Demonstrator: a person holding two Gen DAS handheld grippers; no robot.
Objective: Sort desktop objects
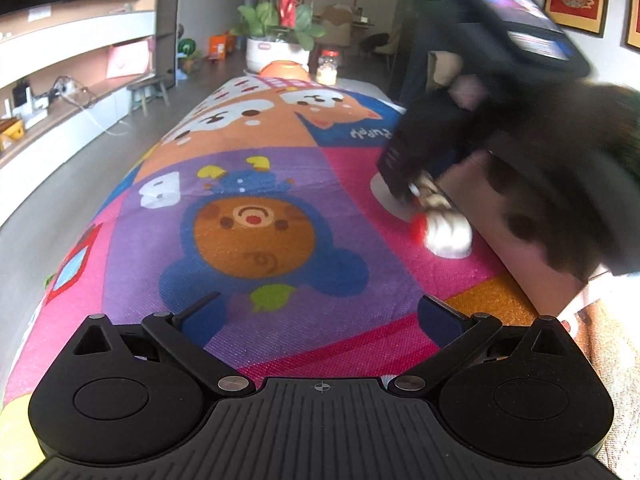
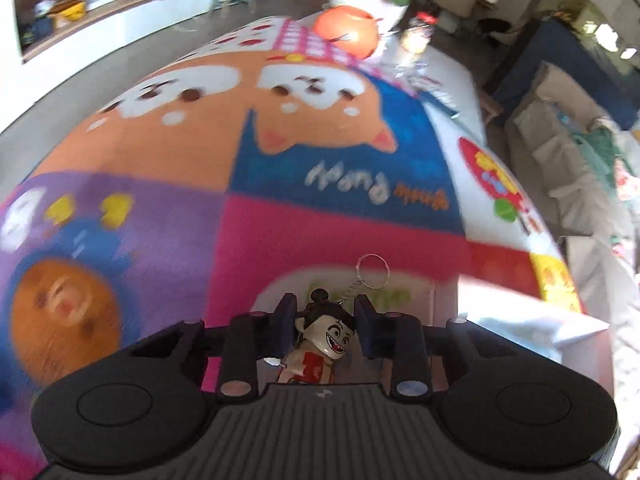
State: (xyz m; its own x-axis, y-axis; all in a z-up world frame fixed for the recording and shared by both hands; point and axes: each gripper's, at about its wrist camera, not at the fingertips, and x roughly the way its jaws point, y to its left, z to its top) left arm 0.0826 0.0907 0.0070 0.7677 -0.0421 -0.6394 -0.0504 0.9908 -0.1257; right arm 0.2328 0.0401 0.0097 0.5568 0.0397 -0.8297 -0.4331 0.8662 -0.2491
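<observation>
A cartoon figure keychain [image 2: 322, 340], with a white grinning face, black hair buns, red-and-white body and a metal ring [image 2: 374, 272], sits between the fingers of my right gripper [image 2: 326, 326], which is shut on it above the colourful cartoon mat [image 2: 320, 160]. In the left wrist view the right gripper [image 1: 416, 188] comes in from the right with the figure [image 1: 440, 224] hanging under it, blurred, low over the pink part of the mat [image 1: 360, 216]. My left gripper [image 1: 320, 316] is open and empty over the purple part of the mat.
An orange bowl-like object [image 2: 348, 32] and a glass jar [image 1: 328, 66] stand at the mat's far end, with a potted flower plant [image 1: 280, 20] behind. A pinkish box [image 1: 516, 240] lies under the right hand. A white block [image 2: 532, 332] lies right of my right gripper.
</observation>
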